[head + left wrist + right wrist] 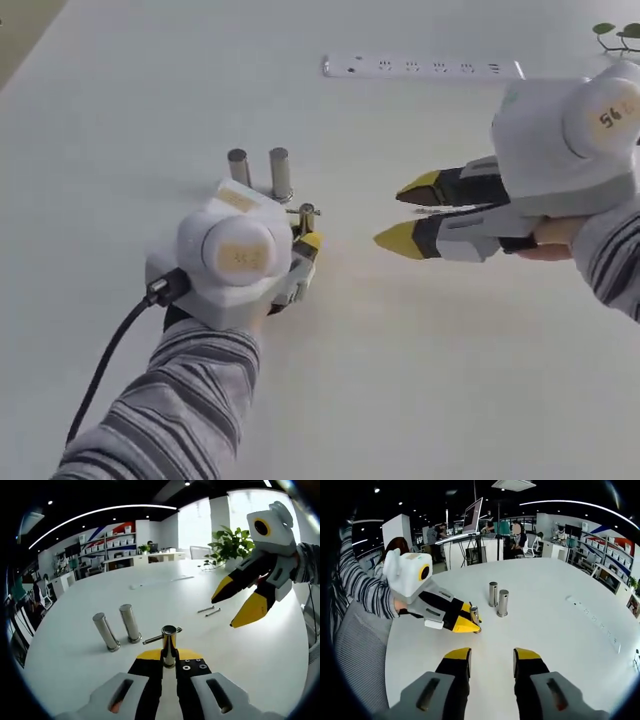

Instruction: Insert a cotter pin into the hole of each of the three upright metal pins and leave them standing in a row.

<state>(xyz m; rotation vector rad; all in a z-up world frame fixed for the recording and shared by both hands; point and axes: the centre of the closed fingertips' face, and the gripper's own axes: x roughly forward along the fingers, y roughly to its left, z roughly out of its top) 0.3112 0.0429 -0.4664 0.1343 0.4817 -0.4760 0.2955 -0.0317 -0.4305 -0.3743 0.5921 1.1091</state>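
Between the closed jaws of your left gripper [169,656] stands one metal pin [169,639], with a cotter pin [152,639] through it. Your right gripper [492,656] is wide open and empty. If a jaw drags at release, this pin may topple onto the two bare pins [130,622] just beyond.

Light: bright, from ceiling spots [376,489] and a tall window [245,510].
Shadows: faint on your white matte desk [420,360].
Edges: strongly fisheye-bent.
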